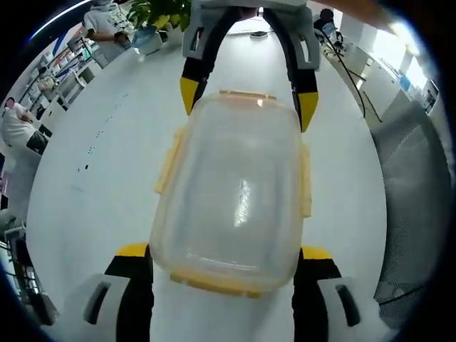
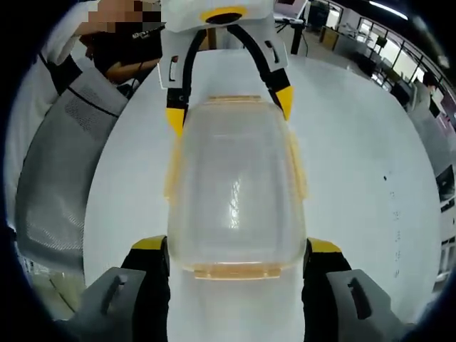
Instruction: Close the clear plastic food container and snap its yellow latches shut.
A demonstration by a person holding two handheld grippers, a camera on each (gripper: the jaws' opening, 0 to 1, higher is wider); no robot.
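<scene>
A clear plastic food container lies on the white table with its lid on. Pale yellow latches show on its sides: the near one, a left one and a right one, both flaring outward. My left gripper stands open, its yellow-tipped jaws flanking the container's near end. My right gripper is open too and flanks the opposite end. Each gripper faces the other: the right gripper and the left gripper appear at the far ends.
A grey mesh chair stands beside the table, with a person behind it. A potted plant sits at the table's far end. People and desks line the room's side.
</scene>
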